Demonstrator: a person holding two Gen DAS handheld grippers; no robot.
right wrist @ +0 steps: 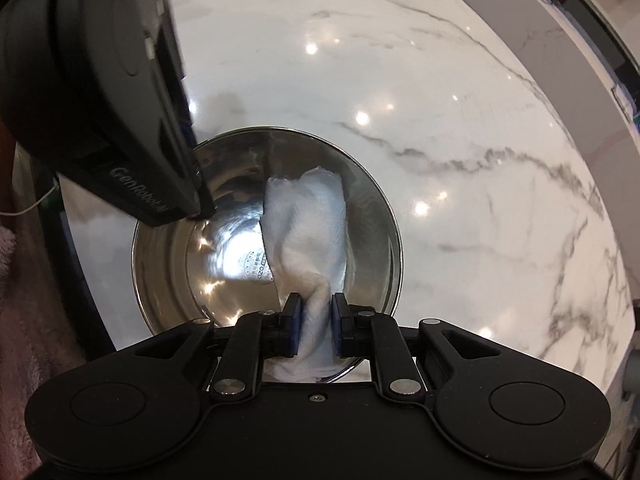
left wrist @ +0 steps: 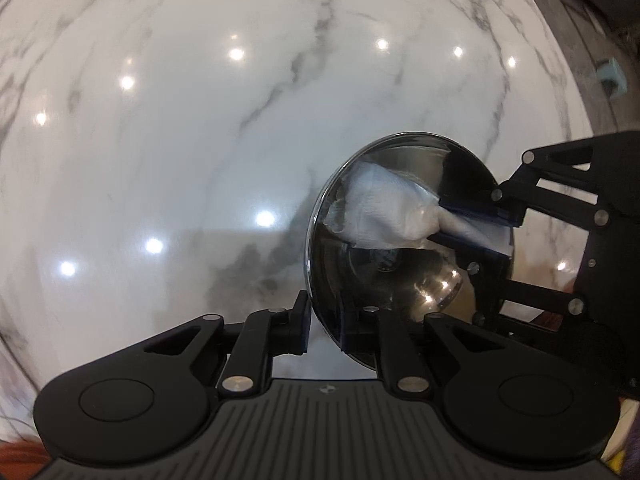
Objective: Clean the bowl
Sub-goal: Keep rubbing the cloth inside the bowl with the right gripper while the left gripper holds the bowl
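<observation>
The polished round steel bowl [right wrist: 264,240] sits lower centre of frame on the glossy veined marble surface [right wrist: 460,160]. Right tongs [right wrist: 316,330] pinch a crumpled white paper towel [right wrist: 308,232] inside it; left tongs [left wrist: 326,326] clamp the thin rim. Open marble lies beyond the bowl.

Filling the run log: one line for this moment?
left gripper: grips bowl rim | right gripper: holds paper towel inside bowl | phase: wiping

the marble tabletop [right wrist: 460,160] lies bare toward its far and right edges. near its left edge, the bowl [right wrist: 368,216] is crowded by a tissue [right wrist: 308,232] and both grippers.
</observation>
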